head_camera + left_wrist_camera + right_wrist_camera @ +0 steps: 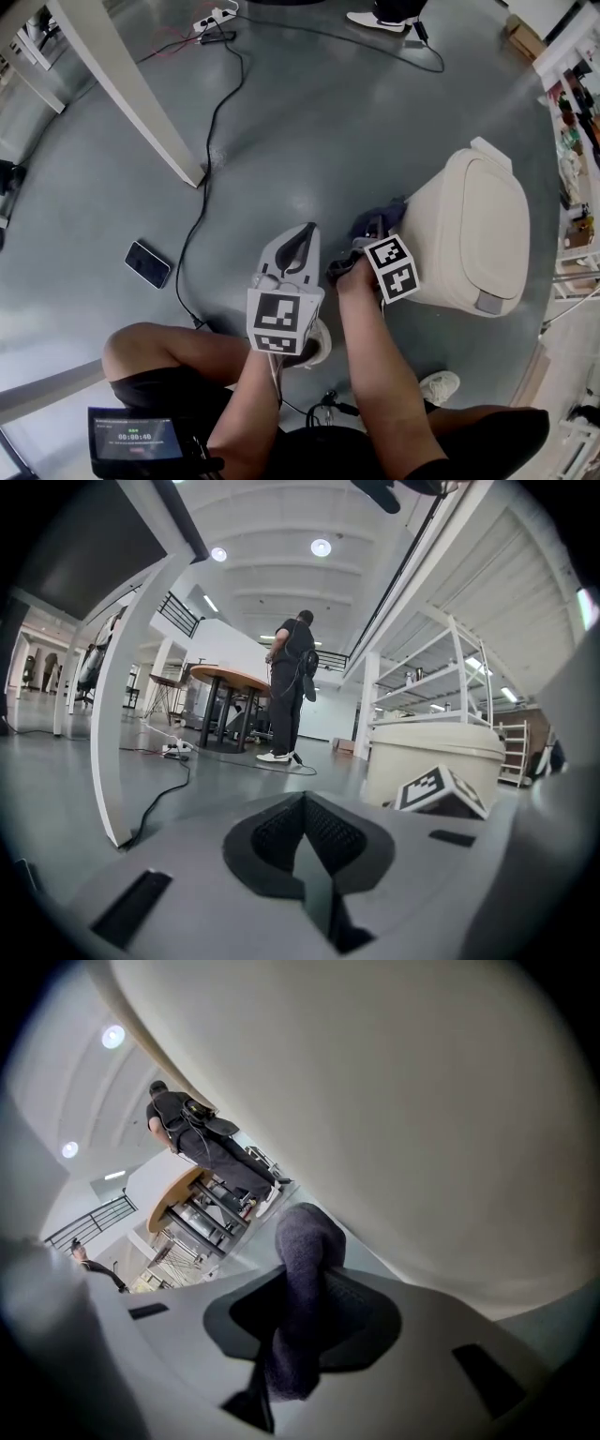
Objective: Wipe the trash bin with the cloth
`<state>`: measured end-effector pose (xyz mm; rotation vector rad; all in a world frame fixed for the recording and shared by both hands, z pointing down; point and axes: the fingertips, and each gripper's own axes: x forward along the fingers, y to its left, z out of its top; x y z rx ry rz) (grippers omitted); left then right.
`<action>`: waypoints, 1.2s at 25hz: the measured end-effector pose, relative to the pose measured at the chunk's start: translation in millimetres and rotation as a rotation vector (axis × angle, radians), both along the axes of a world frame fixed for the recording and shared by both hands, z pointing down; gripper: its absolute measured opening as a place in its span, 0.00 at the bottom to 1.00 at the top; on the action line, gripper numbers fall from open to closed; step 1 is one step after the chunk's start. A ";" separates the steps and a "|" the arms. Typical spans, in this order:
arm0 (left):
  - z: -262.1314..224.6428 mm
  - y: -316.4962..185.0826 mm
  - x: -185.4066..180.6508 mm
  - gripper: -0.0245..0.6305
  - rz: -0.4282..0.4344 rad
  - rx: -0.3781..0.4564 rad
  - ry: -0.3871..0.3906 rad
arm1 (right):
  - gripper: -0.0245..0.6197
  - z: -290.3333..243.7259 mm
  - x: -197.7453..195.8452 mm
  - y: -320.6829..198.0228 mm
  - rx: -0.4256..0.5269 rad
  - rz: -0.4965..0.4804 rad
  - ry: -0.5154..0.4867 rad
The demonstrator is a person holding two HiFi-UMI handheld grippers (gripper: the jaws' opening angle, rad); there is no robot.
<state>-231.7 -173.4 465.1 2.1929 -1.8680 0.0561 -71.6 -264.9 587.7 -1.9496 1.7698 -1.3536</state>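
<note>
The cream trash bin (473, 230) stands on the grey floor (309, 112) with its lid shut. The right gripper (364, 242) has its jaws clamped on a bunched dark grey cloth (305, 1279), right at the bin's side wall. The left gripper (302, 236) hovers just beside, its jaws pressed together with nothing between them.

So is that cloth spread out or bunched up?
Bunched up: the right claw pinches the cloth into a folded wad.
</note>
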 end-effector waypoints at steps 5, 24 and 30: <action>6.3 -2.0 -0.3 0.03 0.011 -0.017 0.008 | 0.18 49.8 -9.6 -7.1 -0.078 -0.036 0.019; -21.1 6.1 10.5 0.03 0.034 -0.006 0.052 | 0.18 -49.0 -70.5 37.5 0.240 -0.458 0.297; -36.2 24.3 11.4 0.03 0.023 -0.044 0.130 | 0.18 -134.9 -55.7 110.8 0.466 -0.542 0.517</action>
